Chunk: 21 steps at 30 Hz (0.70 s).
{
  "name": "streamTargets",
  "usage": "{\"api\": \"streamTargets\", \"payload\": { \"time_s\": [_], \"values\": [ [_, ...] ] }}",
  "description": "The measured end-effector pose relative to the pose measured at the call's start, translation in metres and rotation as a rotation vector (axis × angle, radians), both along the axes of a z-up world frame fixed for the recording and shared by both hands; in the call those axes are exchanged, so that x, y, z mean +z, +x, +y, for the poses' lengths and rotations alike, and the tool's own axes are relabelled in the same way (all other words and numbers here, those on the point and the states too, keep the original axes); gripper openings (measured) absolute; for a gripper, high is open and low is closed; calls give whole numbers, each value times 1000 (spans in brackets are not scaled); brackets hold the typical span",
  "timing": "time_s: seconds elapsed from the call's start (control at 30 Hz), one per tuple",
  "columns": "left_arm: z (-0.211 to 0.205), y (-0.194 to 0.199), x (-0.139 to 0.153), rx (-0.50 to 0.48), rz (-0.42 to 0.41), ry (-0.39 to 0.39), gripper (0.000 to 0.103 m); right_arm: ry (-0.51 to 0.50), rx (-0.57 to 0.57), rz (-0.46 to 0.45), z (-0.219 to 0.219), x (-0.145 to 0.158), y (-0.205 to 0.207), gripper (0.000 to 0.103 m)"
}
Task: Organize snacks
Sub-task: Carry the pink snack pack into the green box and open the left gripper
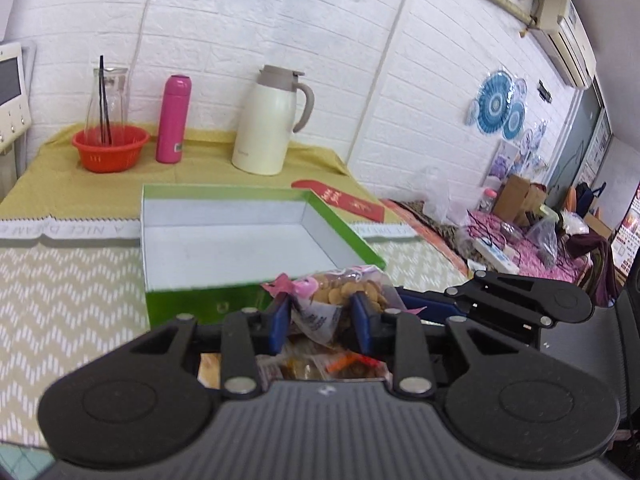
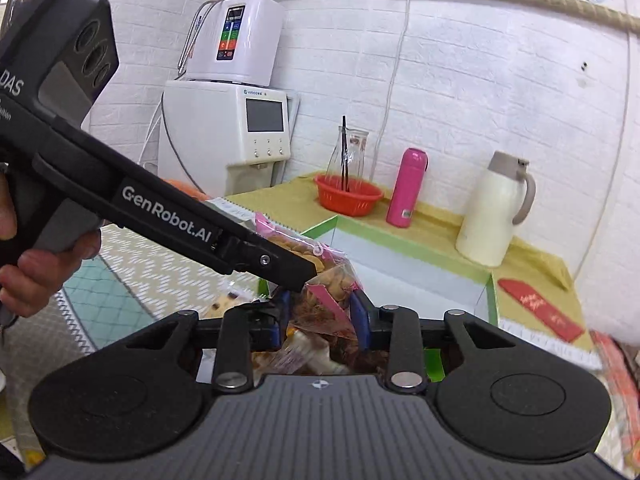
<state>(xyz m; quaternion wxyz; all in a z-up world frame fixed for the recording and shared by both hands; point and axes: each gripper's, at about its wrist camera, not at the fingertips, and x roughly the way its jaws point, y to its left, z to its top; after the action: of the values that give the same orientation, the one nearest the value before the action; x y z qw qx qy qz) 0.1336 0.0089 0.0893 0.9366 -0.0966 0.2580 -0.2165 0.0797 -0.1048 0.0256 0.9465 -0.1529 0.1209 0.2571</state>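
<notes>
Snack bag: we see a clear bag of small round biscuits (image 1: 344, 292) with pink trim, held up off the tabletop, directly in front of both pairs of tongs
Left tongs: our left tongs (image 1: 322, 320) are closed on the bag's lower part, a blue pad pressing on each side
Right tongs: our right tongs (image 2: 322, 316) also pinch the bag from below, blue pads against the crumpled plastic; the left tool crosses this view from the left and bites the bag's upper edge
Hand: a person's hand (image 2: 36, 256) grips the left tool's handle at the far left of the right view
Green box: an open green box (image 1: 352, 236) with a white, bare inside stands just beyond the bag, its near wall right behind it
Key relation: we judge the box lies straight ahead of and slightly below the bag; both tongs look about equally near it, and its long side runs across our view
Other snacks: more wrapped snacks (image 1: 304, 368) lie beneath the tongs, too blurred to name
Background: orange basket (image 1: 110, 148), pink flask (image 1: 173, 120) and cream jug (image 1: 266, 124) stand by the wall, well apart from the box
</notes>
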Motion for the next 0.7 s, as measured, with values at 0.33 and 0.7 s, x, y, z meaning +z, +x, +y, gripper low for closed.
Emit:
{"api": "streamTargets", "payload": {
  "time_s": [0.33,0.7],
  "values": [
    [15,73,3,32,65,-78,29,105,9,98,-9,8,75,55],
    [4,44,28,-26,-64,-94,28,169,24,75,-28,34,48,55]
  ]
}}
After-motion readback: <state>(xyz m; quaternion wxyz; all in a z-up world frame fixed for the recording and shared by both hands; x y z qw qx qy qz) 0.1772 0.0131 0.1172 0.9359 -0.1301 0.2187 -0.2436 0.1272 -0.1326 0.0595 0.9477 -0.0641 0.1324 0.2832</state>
